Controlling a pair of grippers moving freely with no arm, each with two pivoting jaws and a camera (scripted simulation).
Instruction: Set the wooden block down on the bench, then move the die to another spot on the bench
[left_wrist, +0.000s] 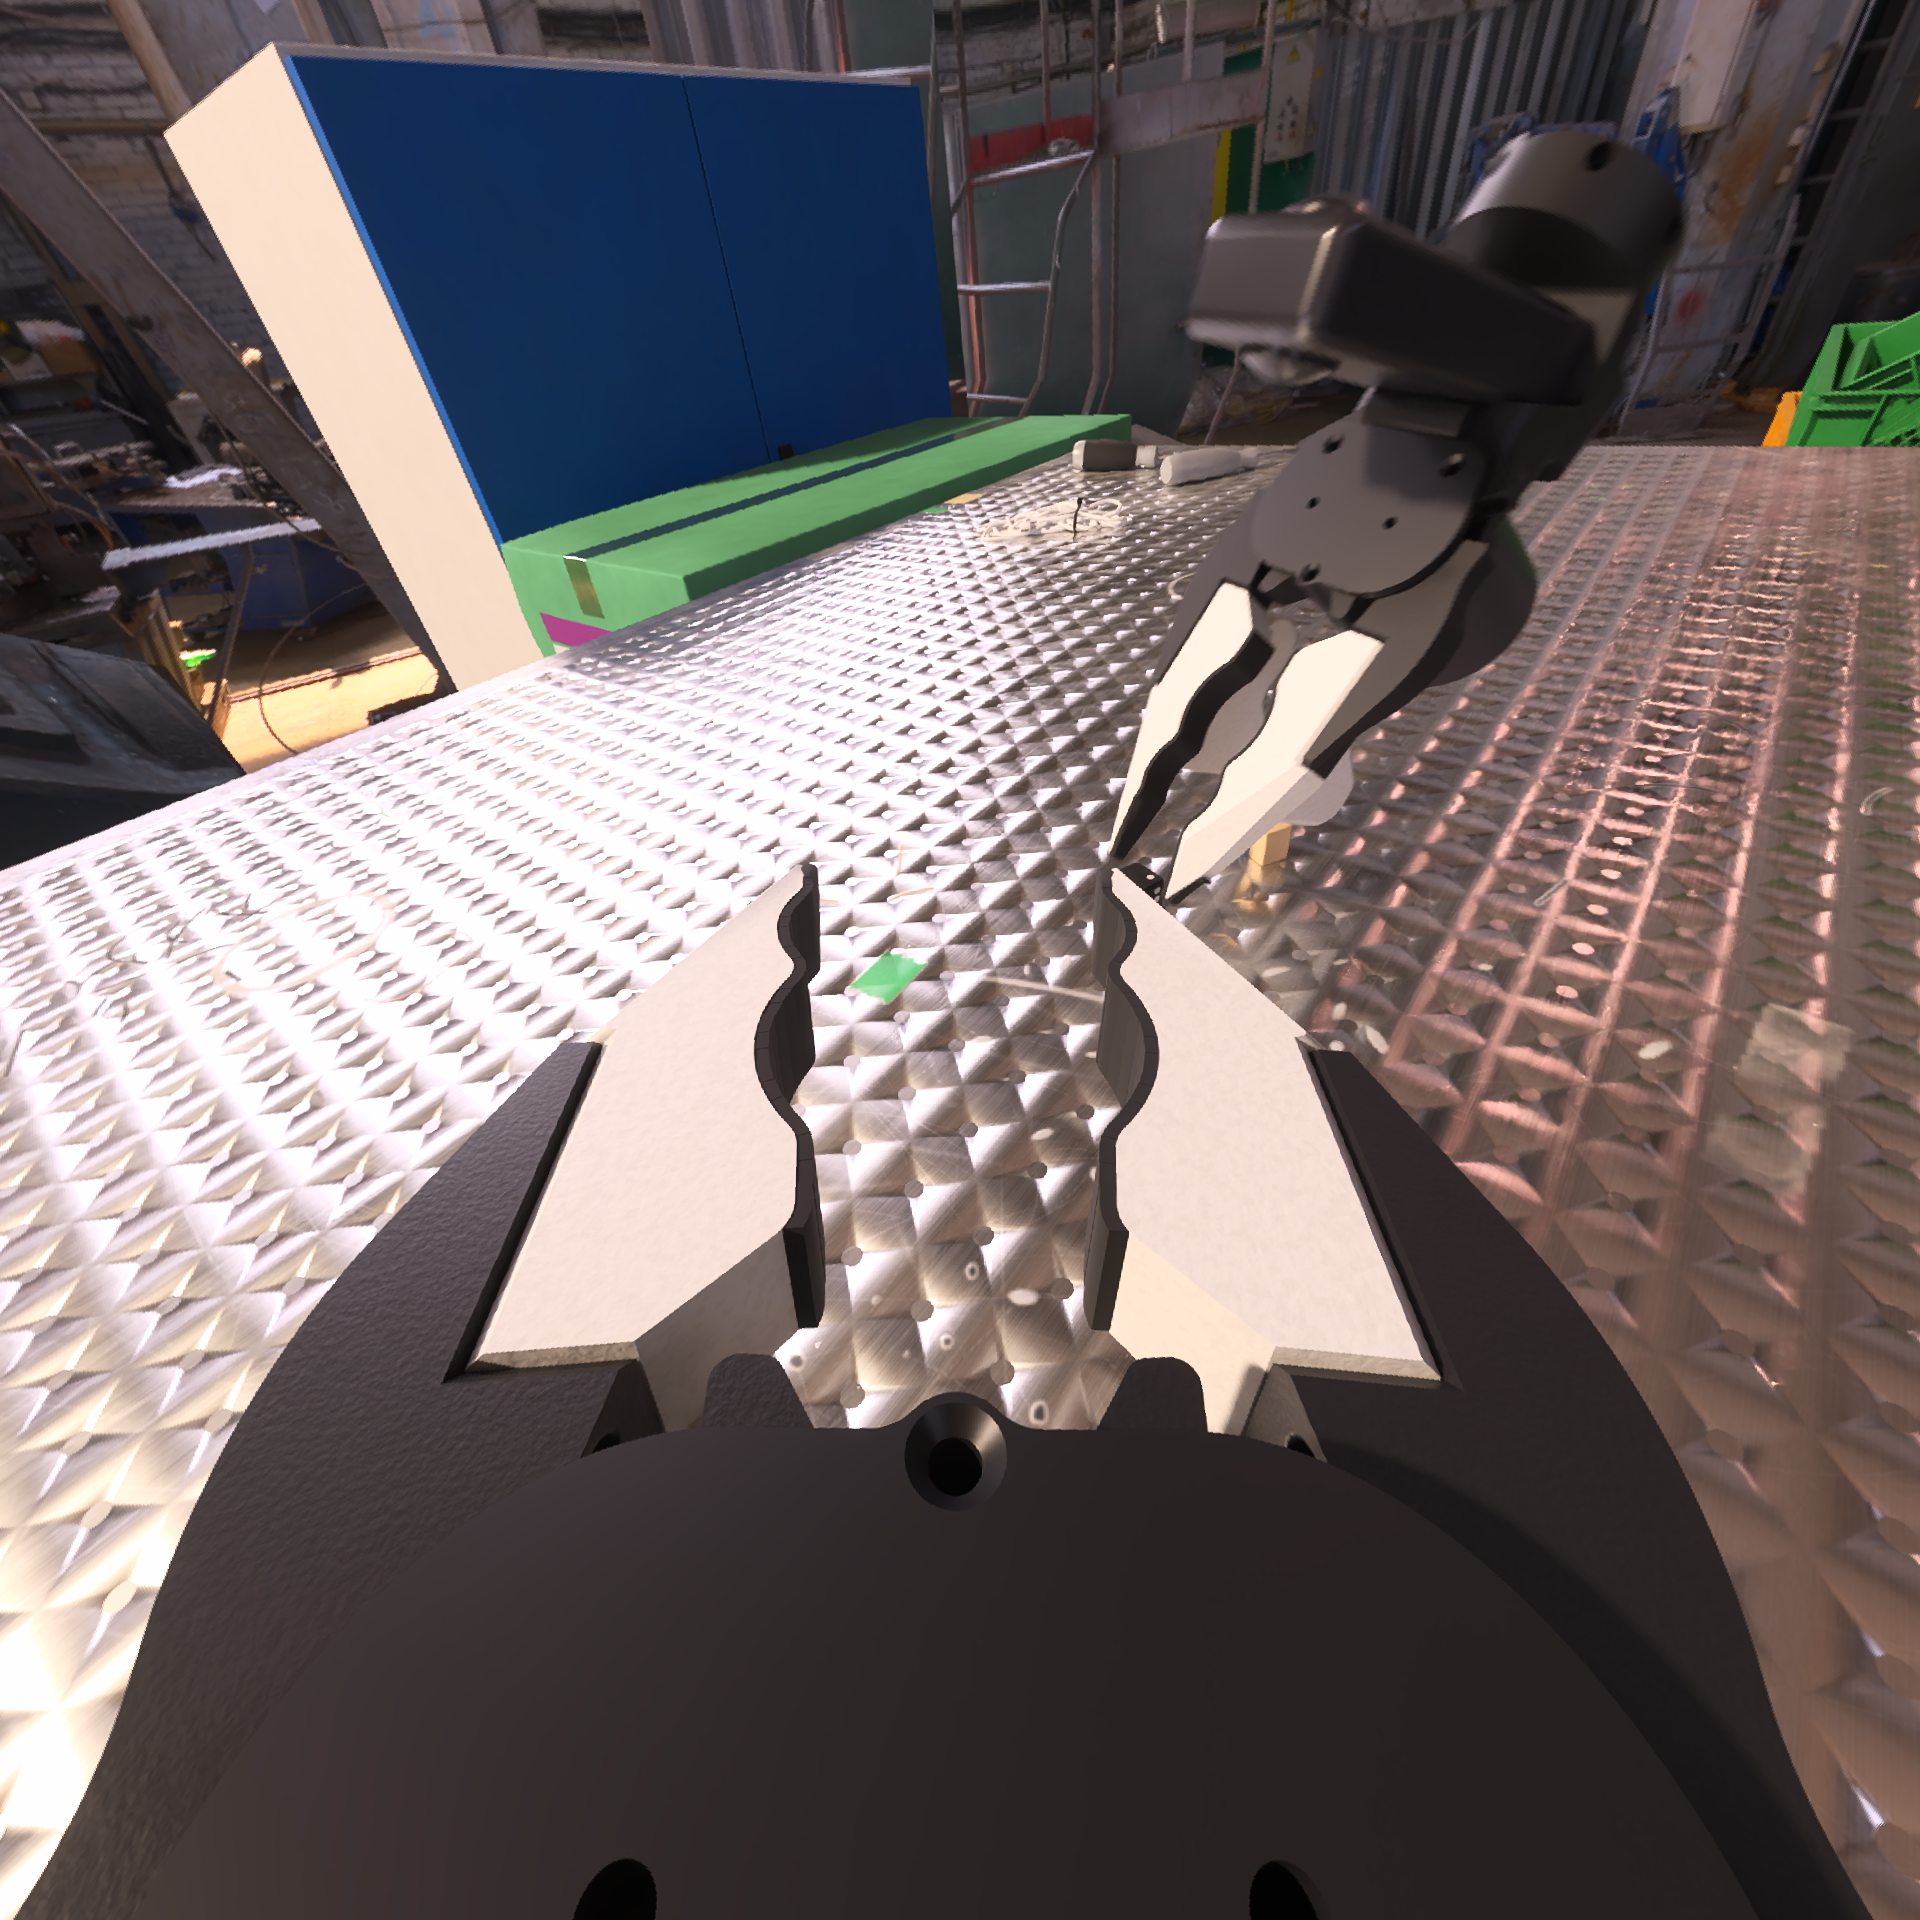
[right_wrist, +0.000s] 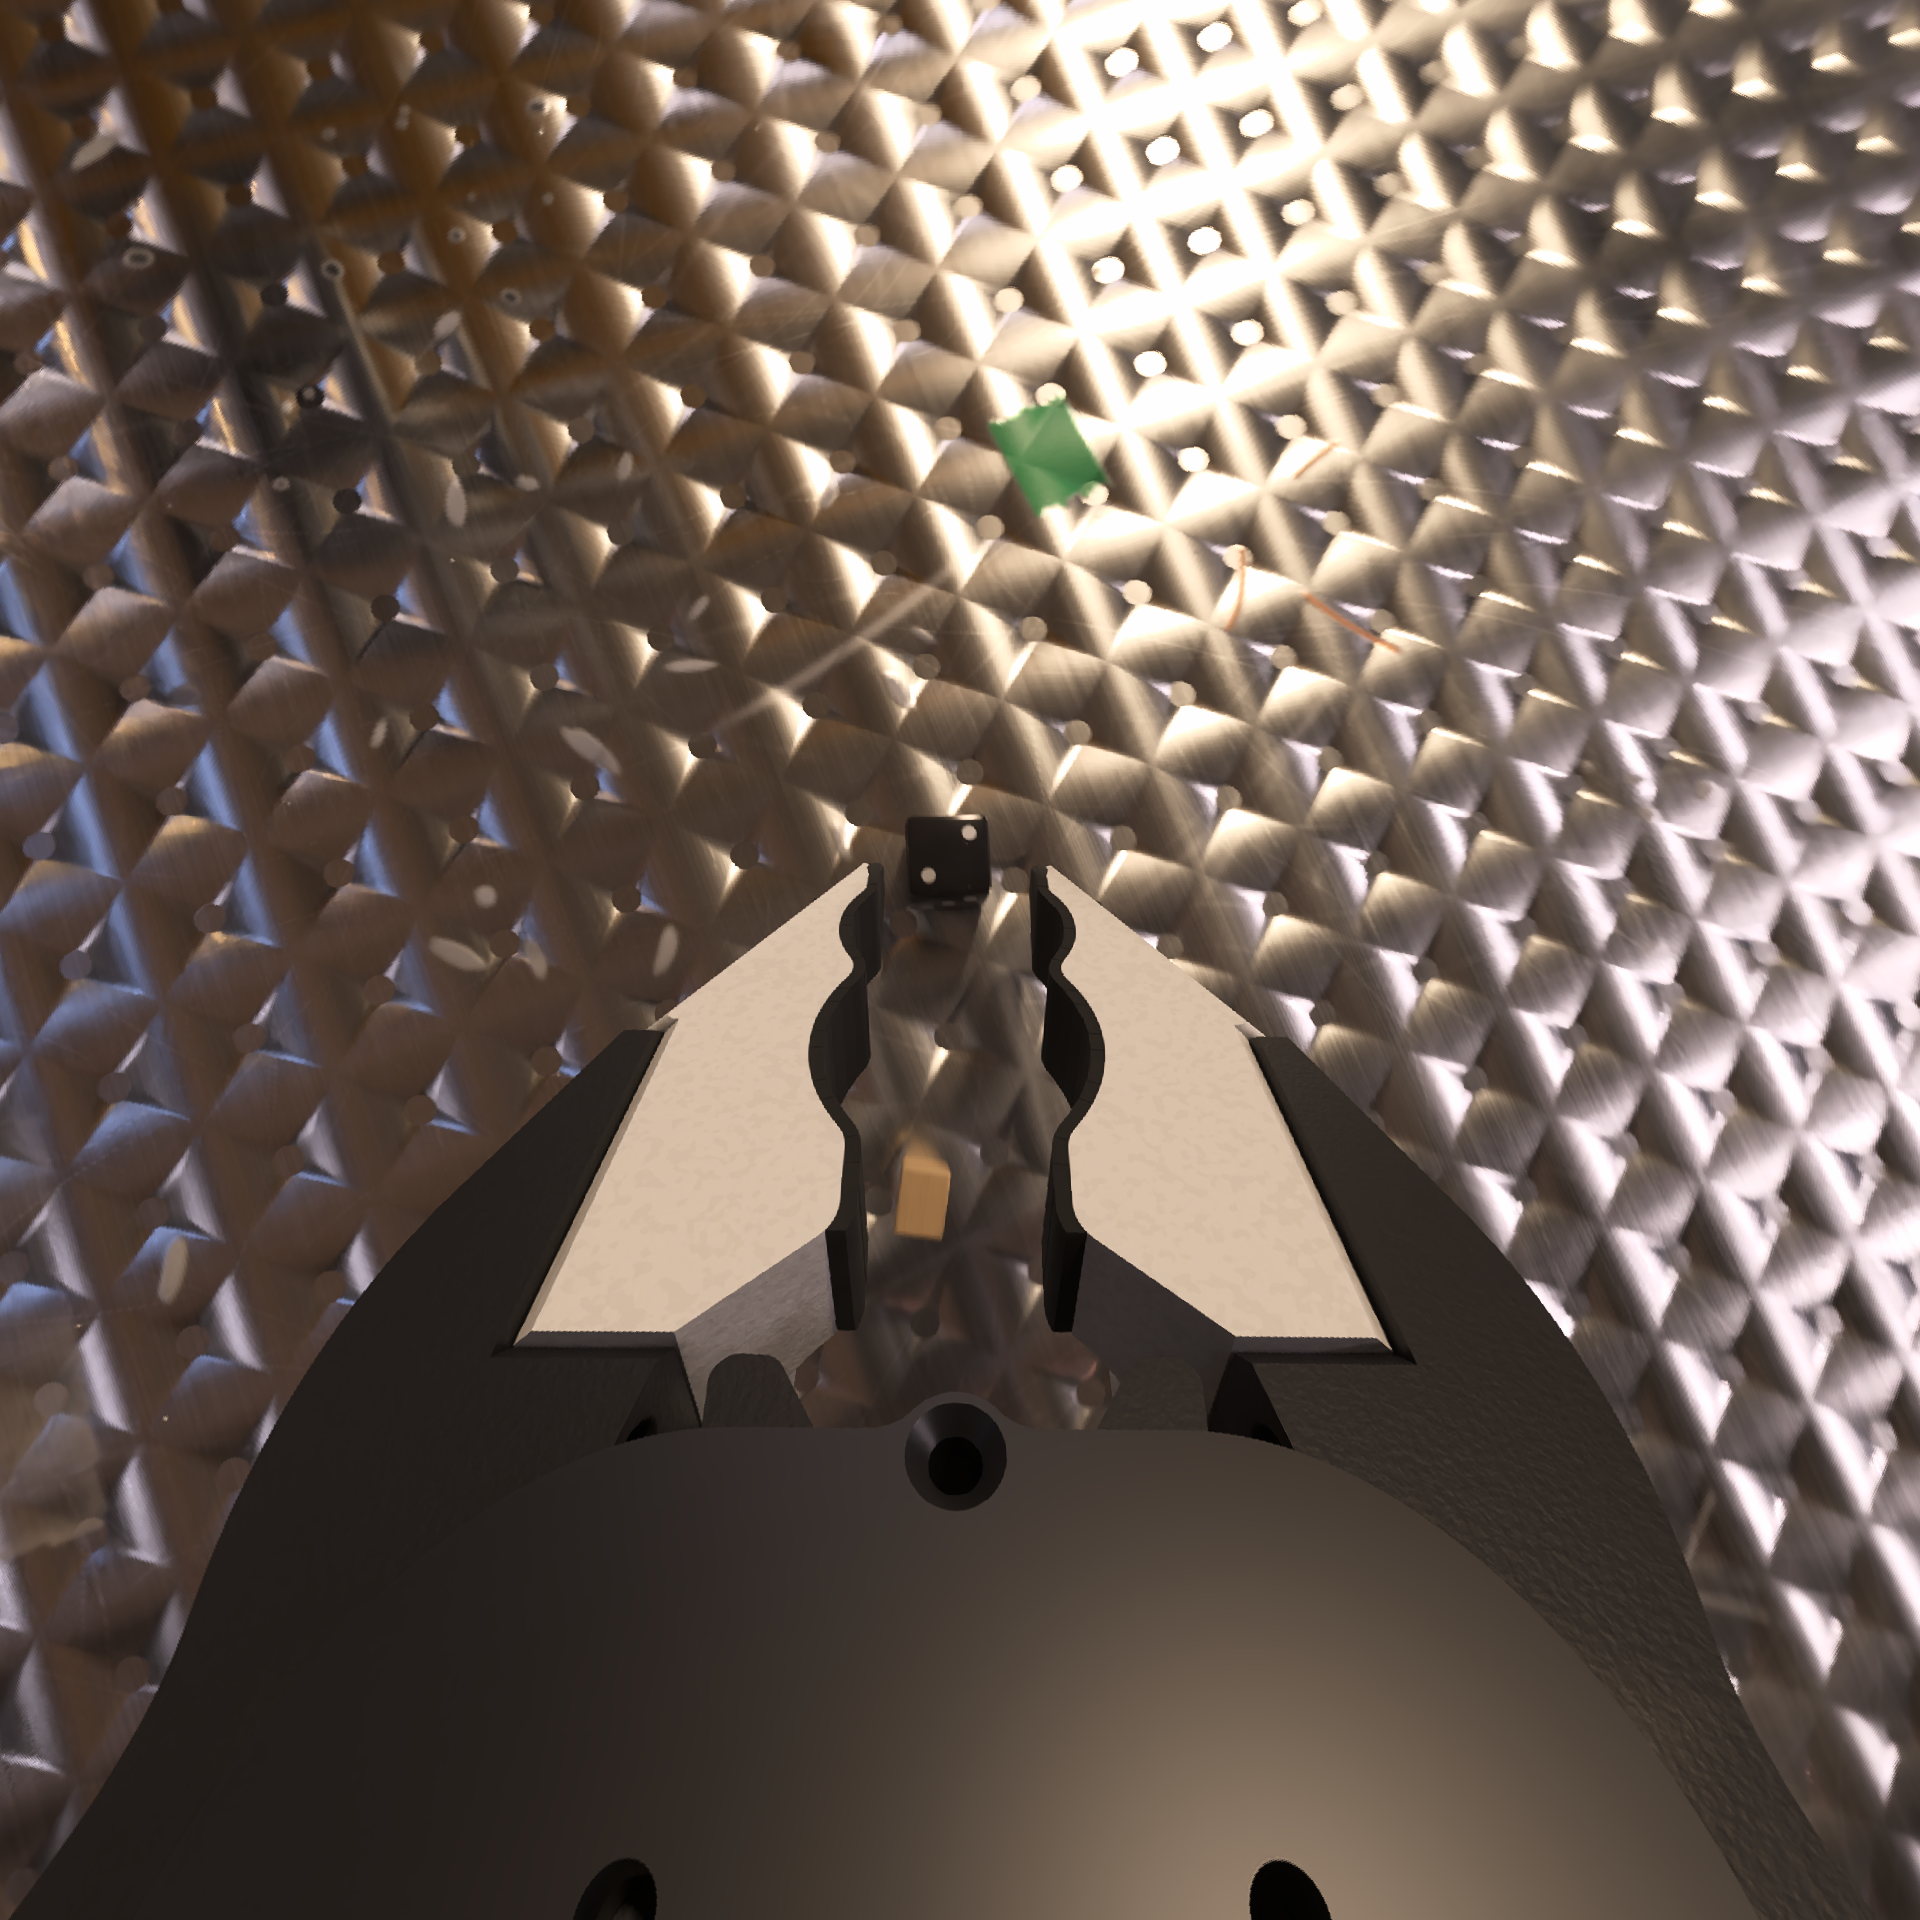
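Die (right_wrist: 943, 858), black w/ white pips, sits on the desk (right_wrist: 1455, 727) right at the tips of the right gripper (right_wrist: 951, 883), just beyond them and roughly centred on the gap. That gripper is partly open w/ nothing held; it points steeply down at the desk. Wooden block (right_wrist: 918, 1197) shows through the gap nearer the palm, lying on the desk below, not clamped as far as I can tell. So block step looks done; die step is in hand, approach phase.

Left gripper (left_wrist: 956, 894) is open wide, empty, hovering low over bare desk; from its view the right gripper (left_wrist: 1148, 878) comes down from upper right, tips close to the desk, block (left_wrist: 1268, 857) just behind them.

Farther out: green scrap (right_wrist: 1047, 461) well beyond the die; blue cabinet (left_wrist: 675, 281) and green box (left_wrist: 810, 499) at the far desk edge.

Next move, my guess: ease fwd and down so the tips straddle the die, close, lift, carry to a free spot. Die is small, so centring matters; it could skid on the embossed metal.
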